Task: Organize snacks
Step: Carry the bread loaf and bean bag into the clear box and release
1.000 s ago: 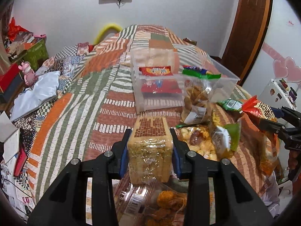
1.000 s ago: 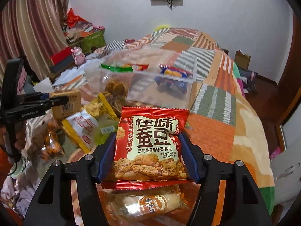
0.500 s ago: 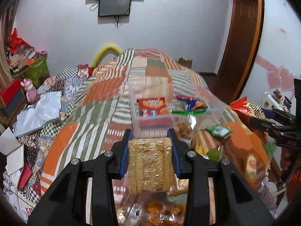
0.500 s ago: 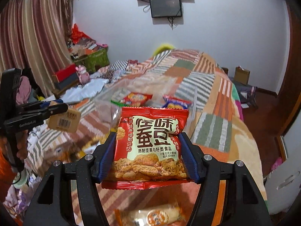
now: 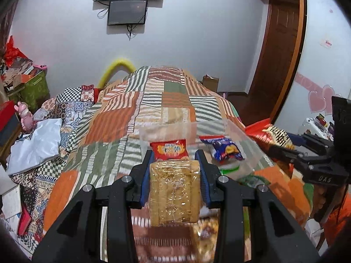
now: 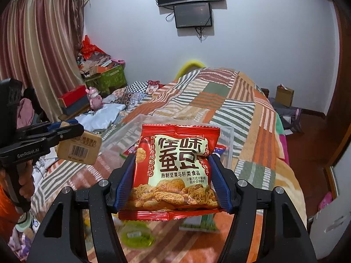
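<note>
Carrying stage: left gripper [image 5: 175, 161] clamped on clear-wrapped tan cracker block [image 5: 174, 194], right gripper [image 6: 173, 171] clamped on red foil snack bag [image 6: 175, 171]; next, lowering both into clear plastic bin [image 5: 232, 129] on bed.

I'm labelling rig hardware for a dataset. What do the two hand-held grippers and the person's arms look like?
Both are matte black plastic frames with silver screw heads and blue pads inside the fingers. The left hand-held gripper shows white "GenRobot.AI" lettering on its side in the right wrist view. The right hand-held gripper has pale "DAS" lettering in the left wrist view. The person wears orange sleeves. No cables are visible.

Clear-wrapped biscuit pack [image 5: 174, 191] and red snack bag [image 6: 175, 173], both held upright.
</note>
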The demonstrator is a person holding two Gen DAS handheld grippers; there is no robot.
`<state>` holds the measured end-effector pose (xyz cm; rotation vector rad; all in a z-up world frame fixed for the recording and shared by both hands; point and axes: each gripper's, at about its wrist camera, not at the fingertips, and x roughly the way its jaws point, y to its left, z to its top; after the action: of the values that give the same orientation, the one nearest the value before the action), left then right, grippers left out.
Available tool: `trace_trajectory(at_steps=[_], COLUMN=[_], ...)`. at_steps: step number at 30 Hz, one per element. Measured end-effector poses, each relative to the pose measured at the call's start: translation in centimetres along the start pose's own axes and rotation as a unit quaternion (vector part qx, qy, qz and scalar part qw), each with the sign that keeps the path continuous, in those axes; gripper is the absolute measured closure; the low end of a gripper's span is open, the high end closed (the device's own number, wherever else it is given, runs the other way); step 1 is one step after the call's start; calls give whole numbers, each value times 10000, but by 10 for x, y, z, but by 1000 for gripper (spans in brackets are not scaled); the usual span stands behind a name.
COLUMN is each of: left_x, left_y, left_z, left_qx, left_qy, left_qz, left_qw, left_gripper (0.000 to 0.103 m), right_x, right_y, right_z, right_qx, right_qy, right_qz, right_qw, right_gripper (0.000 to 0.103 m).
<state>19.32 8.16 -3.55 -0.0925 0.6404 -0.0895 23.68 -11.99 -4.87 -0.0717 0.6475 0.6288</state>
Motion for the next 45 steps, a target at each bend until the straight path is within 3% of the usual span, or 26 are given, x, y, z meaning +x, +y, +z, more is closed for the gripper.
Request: trace_trajectory(at_steps=[8, 25, 39, 45], left_x=[40, 124, 137, 119], left_y=[4, 8, 13, 13], left_z=[17, 9, 4, 1], left_qx=[62, 144, 38, 54], left_qy=[68, 724, 980, 907], left_qz=[-8, -274, -173, -33], left_qw=[10000, 9969, 9950, 9959], left_gripper=[66, 66, 65, 52], right_x=[34, 112, 130, 118], right_y=[-7, -10, -8, -13], right_z=[12, 20, 13, 14], right_qx=[-20, -286, -375, -247], right_qy=[195, 920, 1337, 1302], right_qz=[19, 162, 323, 350], right_qw=[9998, 9952, 9898, 9906], right_gripper=[41, 41, 38, 36])
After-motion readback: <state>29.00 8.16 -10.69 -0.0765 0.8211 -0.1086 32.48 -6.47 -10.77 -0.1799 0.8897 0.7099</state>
